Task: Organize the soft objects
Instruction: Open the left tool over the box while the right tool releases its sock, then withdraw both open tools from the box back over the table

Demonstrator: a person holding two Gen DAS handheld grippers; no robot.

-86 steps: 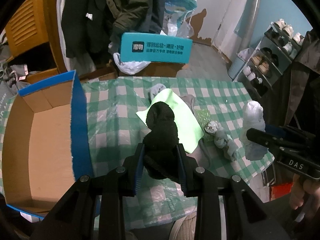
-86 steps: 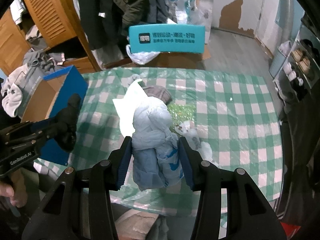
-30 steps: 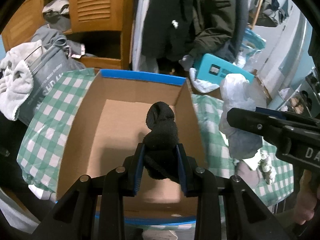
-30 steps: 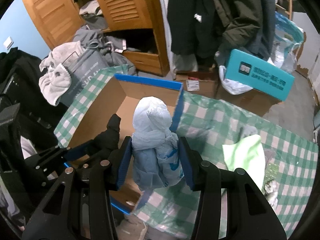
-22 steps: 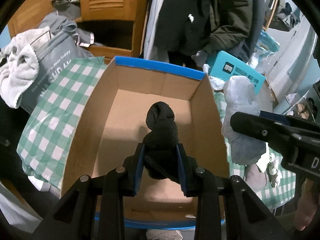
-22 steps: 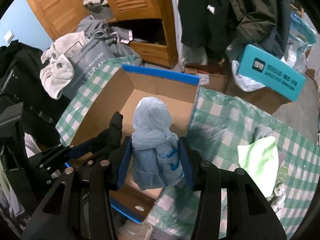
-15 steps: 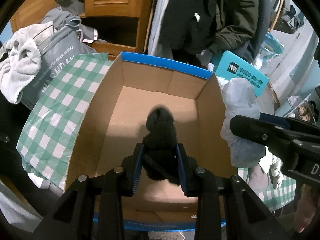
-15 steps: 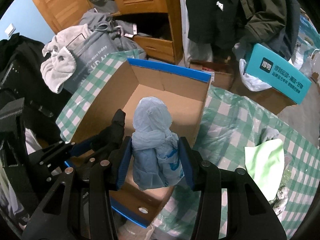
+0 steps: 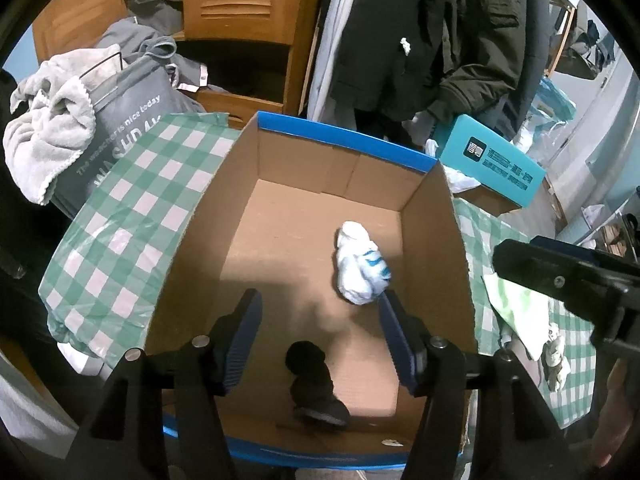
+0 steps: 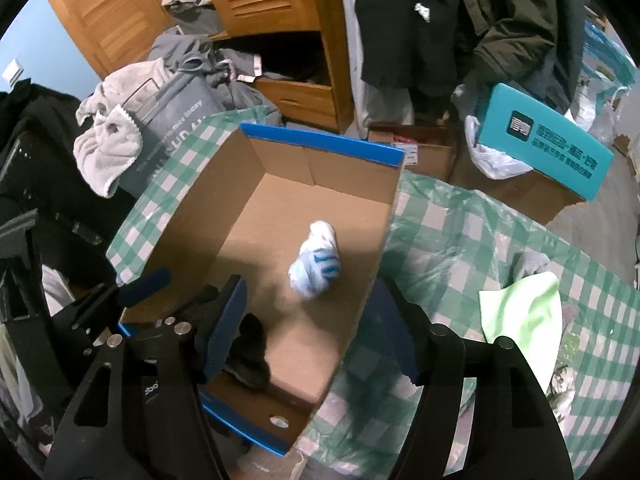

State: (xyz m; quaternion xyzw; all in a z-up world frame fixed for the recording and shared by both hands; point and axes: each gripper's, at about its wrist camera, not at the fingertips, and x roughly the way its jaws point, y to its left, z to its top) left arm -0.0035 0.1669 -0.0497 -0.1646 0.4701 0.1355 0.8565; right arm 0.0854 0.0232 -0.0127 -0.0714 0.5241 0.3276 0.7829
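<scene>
Left wrist view: black sock bundle (image 9: 316, 384) on the near floor of the cardboard box (image 9: 430, 240), long axis running near to far; white-and-blue bundle (image 9: 362, 270) farther right, tilted, knot end far. Left claw (image 9: 320, 340) spread wide and empty above; right claw (image 10: 310, 328) likewise. Best lifted straight up, clear of the box walls, then across to the green cloth (image 10: 524, 312) on the bench (image 10: 460, 232).

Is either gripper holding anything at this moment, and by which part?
Nothing is held. Both the left gripper and right gripper are open; the black sock and white sock lie in the box.
</scene>
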